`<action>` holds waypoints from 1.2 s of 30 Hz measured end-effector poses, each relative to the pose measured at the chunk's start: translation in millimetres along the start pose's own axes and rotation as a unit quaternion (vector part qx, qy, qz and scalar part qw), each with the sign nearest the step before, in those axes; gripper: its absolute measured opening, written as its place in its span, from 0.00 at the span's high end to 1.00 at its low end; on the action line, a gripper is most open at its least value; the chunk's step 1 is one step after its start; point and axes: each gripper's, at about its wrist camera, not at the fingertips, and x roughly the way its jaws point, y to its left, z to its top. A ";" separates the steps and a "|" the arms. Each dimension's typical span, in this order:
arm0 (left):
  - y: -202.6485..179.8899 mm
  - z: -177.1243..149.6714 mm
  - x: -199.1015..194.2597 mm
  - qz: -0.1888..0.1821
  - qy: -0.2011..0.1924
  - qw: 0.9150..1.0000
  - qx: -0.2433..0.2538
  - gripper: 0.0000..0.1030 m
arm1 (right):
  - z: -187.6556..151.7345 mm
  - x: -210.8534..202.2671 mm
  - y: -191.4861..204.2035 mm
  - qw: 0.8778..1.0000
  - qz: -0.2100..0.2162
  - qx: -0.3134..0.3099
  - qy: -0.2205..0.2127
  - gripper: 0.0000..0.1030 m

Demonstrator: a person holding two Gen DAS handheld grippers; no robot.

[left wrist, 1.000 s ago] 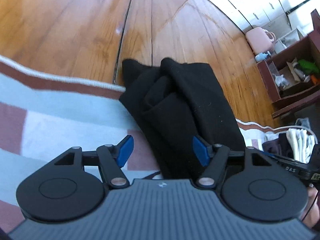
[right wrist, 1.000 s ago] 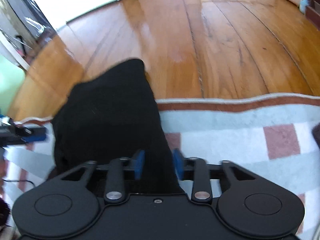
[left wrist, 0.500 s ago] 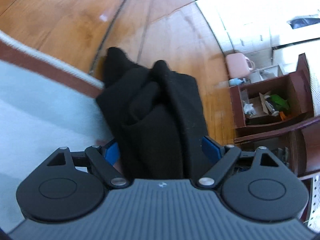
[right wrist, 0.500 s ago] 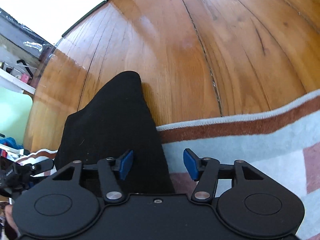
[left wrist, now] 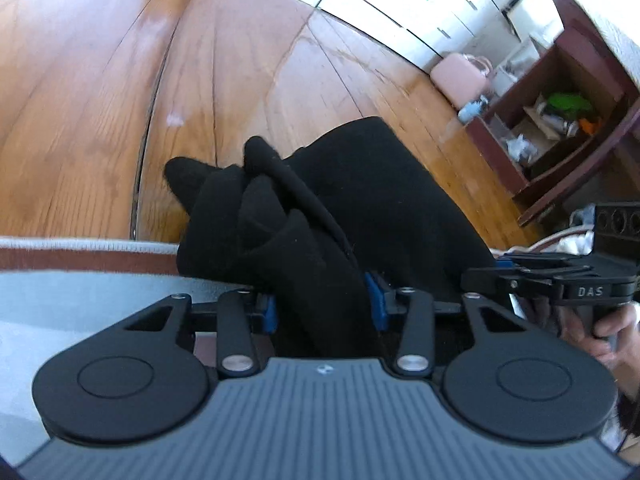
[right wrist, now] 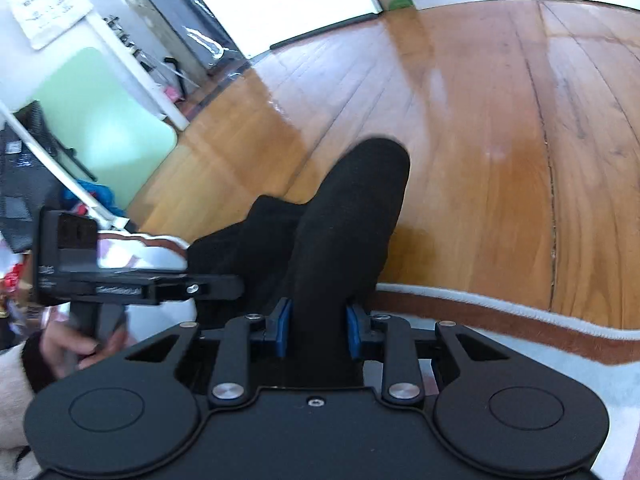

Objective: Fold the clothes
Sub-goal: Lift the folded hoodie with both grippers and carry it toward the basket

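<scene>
Both the left hand-held gripper [left wrist: 324, 312] and right hand-held gripper [right wrist: 316, 332] clench the black garment [left wrist: 360, 208], its length running past the rug [right wrist: 520, 320] edge over the wooden floor [right wrist: 480, 120]

A bunched black fabric garment [left wrist: 340, 208] is draped across the edge of a striped woven rug [left wrist: 80, 252], its far end extending onto the glossy wooden plank floor [left wrist: 100, 100] beyond. The left gripper [left wrist: 322, 310] and right gripper [right wrist: 318, 330] are placed side by side at its near end, on the rug. A dark wooden shelf unit [left wrist: 560, 120] is set to the right, against the far wall, with a pink plastic container [left wrist: 460, 78] just left of it.
</scene>
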 end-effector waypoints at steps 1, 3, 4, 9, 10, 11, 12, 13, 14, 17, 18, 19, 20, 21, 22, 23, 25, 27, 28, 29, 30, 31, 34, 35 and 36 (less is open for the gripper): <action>-1.6 -0.2 2.3 0.003 0.002 1.000 0.002 0.59 | -1.6 -3.2 3.2 1.000 0.002 -0.007 -0.003 0.65; -2.2 -1.4 7.4 0.015 0.008 1.000 0.001 0.55 | -7.0 5.0 -6.2 0.999 -0.032 0.005 0.015 0.59; -1.7 -2.0 11.1 0.024 0.014 1.000 0.002 0.54 | -9.6 9.8 -12.5 0.998 -0.047 0.017 0.024 0.58; 10.8 -6.6 26.1 0.006 0.038 0.999 -0.032 0.32 | -25.1 17.7 -45.3 0.994 -0.033 0.103 0.021 0.42; 15.2 -8.0 28.3 -0.004 0.043 0.998 -0.044 0.29 | -26.8 20.3 -48.2 0.994 -0.031 0.105 0.023 0.34; 18.6 -9.3 30.0 -0.015 0.041 0.998 -0.049 0.26 | -28.2 23.1 -50.5 0.994 -0.028 0.108 0.024 0.32; 21.8 -10.4 31.6 -0.025 0.039 0.997 -0.054 0.20 | -28.9 27.2 -50.5 0.994 -0.020 0.107 0.019 0.30; 23.4 -9.9 33.0 -0.032 0.039 0.997 -0.057 0.19 | -28.9 31.6 -50.4 0.994 -0.012 0.106 0.014 0.29; 23.4 -9.5 34.5 -0.030 0.036 0.997 -0.062 0.19 | -26.2 36.6 -49.1 0.994 -0.006 0.107 0.009 0.30; 17.6 -12.3 31.4 -0.020 0.022 0.997 -0.065 0.29 | -15.1 38.9 -24.8 0.997 -0.026 0.065 0.010 0.68; 12.8 -14.3 27.9 -0.018 0.018 0.998 -0.050 0.44 | -13.7 29.3 -4.8 0.999 -0.044 0.023 0.006 0.71; 8.1 -16.3 24.4 -0.016 0.014 0.999 -0.034 0.59 | -14.8 16.2 14.2 0.999 -0.051 -0.012 -0.003 0.72; 3.3 -18.2 20.9 -0.014 0.010 1.000 -0.019 0.63 | -18.0 1.8 31.6 0.998 -0.052 -0.036 -0.010 0.72; -1.4 -20.2 17.4 -0.012 0.006 1.000 -0.003 0.68 | -21.3 -12.7 49.0 0.997 -0.054 -0.059 -0.016 0.73; -7.4 -22.3 13.4 -0.010 0.002 1.000 0.014 0.69 | -25.0 -26.3 65.5 0.995 -0.058 -0.082 -0.021 0.73; -22.6 -24.6 6.7 -0.005 -0.006 0.999 0.039 0.69 | -31.0 -36.7 77.9 0.992 -0.071 -0.099 -0.025 0.73; -54.5 -28.6 -6.3 0.008 -0.019 0.996 0.091 0.71 | -45.8 -57.4 96.4 0.989 -0.097 -0.106 -0.036 0.73; -85.3 -29.2 -18.1 0.012 -0.031 0.992 0.124 0.72 | -61.7 -79.7 104.9 0.988 -0.113 -0.089 -0.060 0.73; -97.1 -29.1 -23.5 0.012 -0.037 0.990 0.133 0.72 | -69.6 -90.9 109.2 0.987 -0.121 -0.080 -0.072 0.73; -109.4 -28.2 -27.8 0.012 -0.043 0.989 0.142 0.72 | -77.2 -102.4 113.1 0.986 -0.128 -0.071 -0.084 0.73; -121.6 -27.5 -32.3 0.012 -0.050 0.987 0.152 0.72 | -83.2 -114.9 115.7 0.985 -0.131 -0.061 -0.098 0.73; -133.5 -27.7 -37.9 0.013 -0.055 0.985 0.160 0.72 | -89.3 -127.5 118.7 0.983 -0.134 -0.052 -0.113 0.73; -164.8 -29.9 -56.3 0.014 -0.073 0.981 0.178 0.72 | -104.2 -158.8 132.5 0.975 -0.149 -0.040 -0.159 0.73; -179.4 -34.6 -63.1 0.023 -0.080 0.978 0.192 0.72 | -110.5 -170.3 134.4 0.973 -0.148 -0.036 -0.173 0.73; -194.1 -39.0 -69.5 0.032 -0.085 0.974 0.206 0.72 | -116.9 -181.1 135.9 0.971 -0.147 -0.032 -0.186 0.73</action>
